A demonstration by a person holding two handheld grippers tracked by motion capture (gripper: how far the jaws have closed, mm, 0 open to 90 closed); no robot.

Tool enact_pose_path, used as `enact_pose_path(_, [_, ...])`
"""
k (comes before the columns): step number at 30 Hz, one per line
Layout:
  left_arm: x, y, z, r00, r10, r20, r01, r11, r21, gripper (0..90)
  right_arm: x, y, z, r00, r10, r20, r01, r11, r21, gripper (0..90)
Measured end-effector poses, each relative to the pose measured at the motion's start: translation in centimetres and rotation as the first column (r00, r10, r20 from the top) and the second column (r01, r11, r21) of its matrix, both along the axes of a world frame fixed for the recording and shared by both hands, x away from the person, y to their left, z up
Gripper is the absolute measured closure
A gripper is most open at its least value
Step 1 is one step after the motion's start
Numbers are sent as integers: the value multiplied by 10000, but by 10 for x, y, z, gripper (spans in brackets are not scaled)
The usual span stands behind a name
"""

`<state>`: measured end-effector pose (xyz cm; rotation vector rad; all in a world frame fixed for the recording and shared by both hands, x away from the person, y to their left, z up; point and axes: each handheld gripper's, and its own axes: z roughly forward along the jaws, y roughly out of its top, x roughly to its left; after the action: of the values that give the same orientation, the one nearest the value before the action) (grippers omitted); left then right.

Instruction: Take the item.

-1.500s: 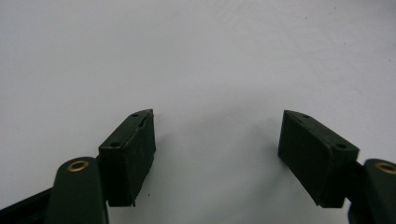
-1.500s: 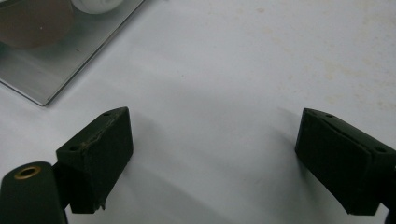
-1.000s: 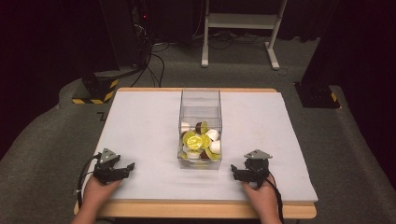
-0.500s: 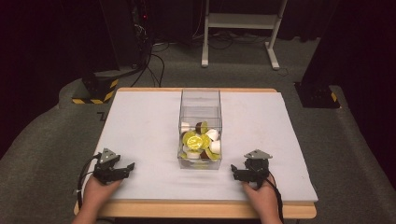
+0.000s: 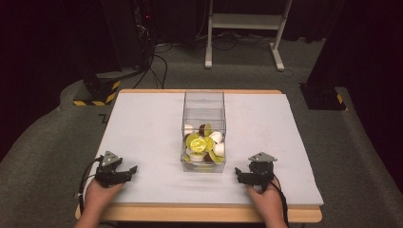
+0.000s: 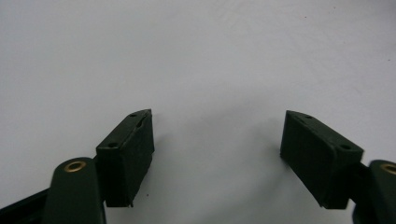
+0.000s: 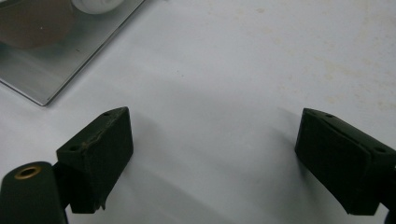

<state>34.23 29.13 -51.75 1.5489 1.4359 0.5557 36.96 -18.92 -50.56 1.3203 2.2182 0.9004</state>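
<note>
Two tools (image 5: 130, 169) (image 5: 237, 175), clear box (image 5: 203, 109) between

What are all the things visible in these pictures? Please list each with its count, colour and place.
table: one, white top with wooden edge, centre of the high view.
clear box: one, transparent, middle of the table.
small round items: several, yellow, white and brown, in the box's near half; exact count unclear.
white stand: one, on the floor behind the table.
left gripper: one, black, near left of the table, fingers apart, just been opening, nothing between.
right gripper: one, black, near right of the table, open, empty.
hands: two, at the near edge.
</note>
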Motion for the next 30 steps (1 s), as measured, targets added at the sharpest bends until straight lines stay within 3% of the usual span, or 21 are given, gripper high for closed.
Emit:
enact_pose_path(2, [0, -1, 0, 10000, -9, -34, 9, 10000, 58, 218, 0, 0, 0, 10000, -7, -14, 7, 10000, 6, 111])
enact_pose_path(3, [0, -1, 0, 9999, -105, -136, 109, 9996, 278, 191, 0, 0, 0, 10000, -7, -18, 7, 10000, 7, 111])
enact_pose_path(10, [1, -4, 3, 9997, -155, -167, 158, 9996, 235, 149, 0, 0, 0, 10000, -5, -21, 5, 10000, 10, 111])
enact_pose_path(14, [0, -6, 5, 9997, -248, -28, 248, 9997, -65, 146, 0, 0, 0, 10000, -2, -22, 2, 10000, 9, 111])
enact_pose_path(15, [0, -9, 5, 9998, -167, 53, 169, 9994, -307, 142, 0, 0, 0, 10000, -4, -22, 4, 10000, 11, 111])
enact_pose_path(18, [0, -10, 7, 9990, -442, 38, 443, 9981, -417, 142, 0, 0, 0, 10000, -2, -25, 2, 10000, 15, 111])
enact_pose_path(29, [-3, -24, 13, 9959, -855, 292, 864, 9958, -294, 146, 0, 0, 0, 10000, 2, -33, -2, 10000, 20, 111])
enact_pose_path(30, [-2, -26, 13, 9960, -815, 367, 830, 9957, -423, 147, 0, 0, 0, 10000, 1, -32, -1, 10000, 17, 111])
